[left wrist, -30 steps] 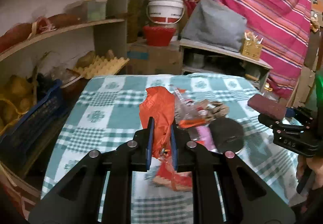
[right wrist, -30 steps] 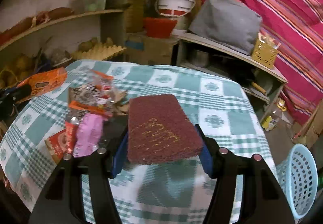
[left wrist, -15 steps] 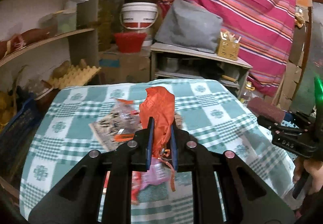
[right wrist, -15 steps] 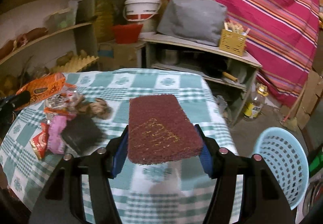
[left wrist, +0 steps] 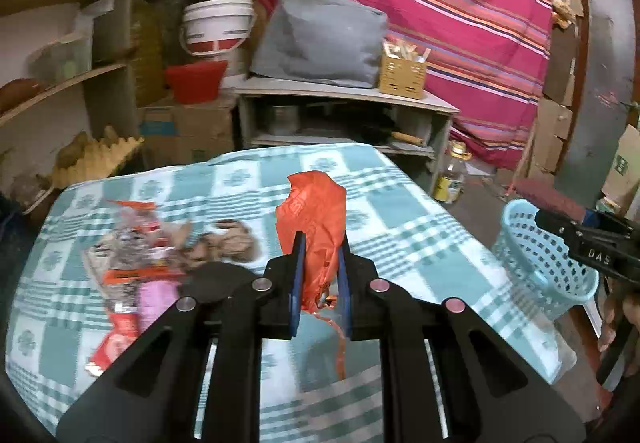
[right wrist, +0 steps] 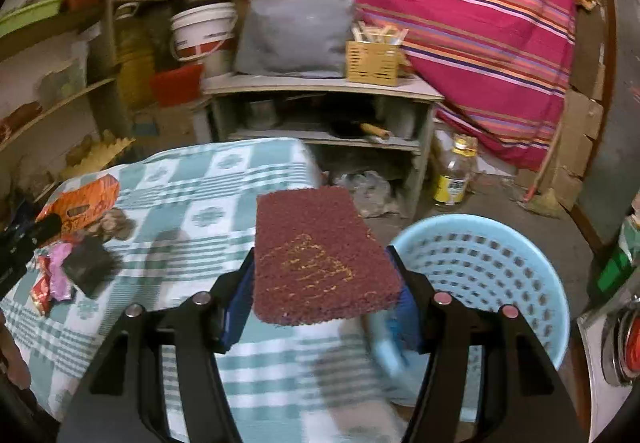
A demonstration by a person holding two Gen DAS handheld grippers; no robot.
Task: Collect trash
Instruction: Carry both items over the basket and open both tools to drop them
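My left gripper (left wrist: 320, 251) is shut on a crumpled orange wrapper (left wrist: 314, 215), held above the green checked tablecloth (left wrist: 400, 219). My right gripper (right wrist: 322, 263) is shut on a dark red scouring pad (right wrist: 320, 255), held over the table's right edge beside a light blue plastic basket (right wrist: 480, 271). In the left wrist view the basket (left wrist: 544, 259) stands off the table's right side, with the right gripper (left wrist: 560, 213) and the pad (left wrist: 544, 197) above it. The orange wrapper (right wrist: 82, 203) shows at the far left of the right wrist view.
Several wrappers, a pink packet and a dark flat piece (left wrist: 216, 279) lie in a heap on the table's left half (left wrist: 132, 263). Behind stand a grey shelf unit (left wrist: 344, 99), a bottle (right wrist: 454, 171) on the floor, and shelves at left (left wrist: 60, 83).
Both grippers have swung to the right with their loads. The trash heap has slid leftward in both views and the blue basket has come into sight under the right gripper.
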